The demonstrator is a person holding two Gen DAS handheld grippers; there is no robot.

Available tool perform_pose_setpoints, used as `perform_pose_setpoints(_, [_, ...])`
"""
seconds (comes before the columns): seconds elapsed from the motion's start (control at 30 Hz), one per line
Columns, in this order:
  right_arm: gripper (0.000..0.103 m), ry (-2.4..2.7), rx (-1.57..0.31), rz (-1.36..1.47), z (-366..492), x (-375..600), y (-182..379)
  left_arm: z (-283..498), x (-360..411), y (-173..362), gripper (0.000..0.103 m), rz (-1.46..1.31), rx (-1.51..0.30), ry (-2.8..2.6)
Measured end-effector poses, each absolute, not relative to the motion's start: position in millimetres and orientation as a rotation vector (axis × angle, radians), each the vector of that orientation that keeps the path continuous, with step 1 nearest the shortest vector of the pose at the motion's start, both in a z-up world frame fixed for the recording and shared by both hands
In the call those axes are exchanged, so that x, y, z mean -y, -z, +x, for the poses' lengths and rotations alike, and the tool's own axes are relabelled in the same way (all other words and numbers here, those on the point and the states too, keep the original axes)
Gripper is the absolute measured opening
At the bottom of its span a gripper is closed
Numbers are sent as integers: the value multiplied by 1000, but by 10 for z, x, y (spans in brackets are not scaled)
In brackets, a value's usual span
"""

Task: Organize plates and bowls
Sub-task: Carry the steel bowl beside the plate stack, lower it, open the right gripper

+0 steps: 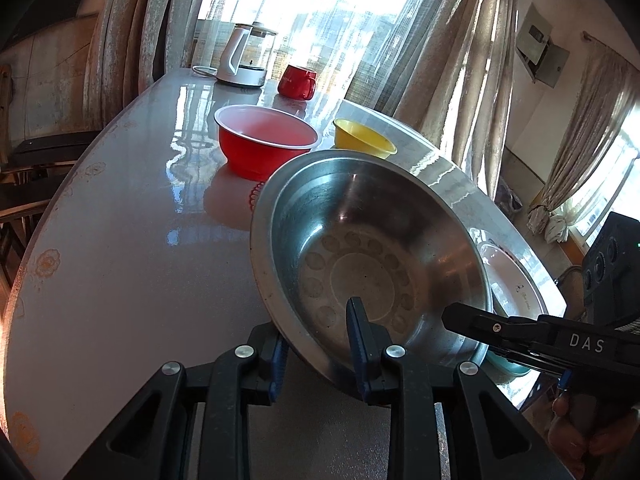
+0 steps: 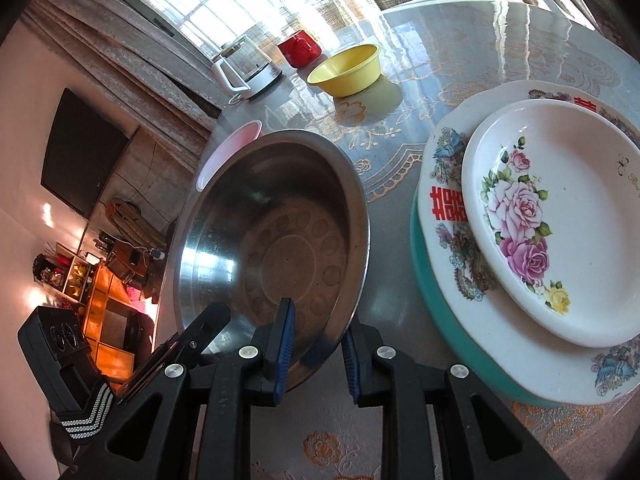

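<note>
A large steel bowl (image 1: 372, 248) is held tilted above the round table (image 1: 132, 264). My left gripper (image 1: 320, 354) is shut on its near rim, one finger inside and one outside. My right gripper (image 2: 318, 352) is shut on the same steel bowl (image 2: 272, 240) at its rim. A red bowl (image 1: 266, 140) and a yellow bowl (image 1: 362, 138) stand behind it. In the right wrist view a stack of plates lies to the right: a rose-patterned plate (image 2: 560, 220) on a larger decorated plate (image 2: 448, 240) on a teal plate (image 2: 428, 292).
A glass kettle (image 1: 248, 56) and a red mug (image 1: 297, 81) stand at the table's far edge by the window. The yellow bowl (image 2: 346, 70) and the red bowl's rim (image 2: 230, 148) show in the right wrist view. Curtains hang behind the table.
</note>
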State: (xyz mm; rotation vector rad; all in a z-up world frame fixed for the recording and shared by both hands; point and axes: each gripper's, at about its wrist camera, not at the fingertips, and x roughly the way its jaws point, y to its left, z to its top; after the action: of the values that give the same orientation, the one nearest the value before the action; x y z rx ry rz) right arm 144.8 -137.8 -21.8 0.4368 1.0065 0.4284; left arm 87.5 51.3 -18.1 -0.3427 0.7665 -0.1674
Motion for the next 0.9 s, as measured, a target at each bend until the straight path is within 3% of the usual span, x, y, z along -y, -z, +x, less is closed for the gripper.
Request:
perform_pose_setpoints(0.63, [29, -441, -969, 518, 1420, 1485, 271, 821, -539, 105, 33, -362, -770, 178])
perform_pose_setpoints(0.73, [21, -454, -945, 473, 1400, 1439, 225, 825, -525, 97, 33, -352, -778, 171])
perform_pose_setpoints(0.9, [21, -458, -952, 456, 1400, 1432, 210, 814, -509, 84, 33, -336, -786, 163])
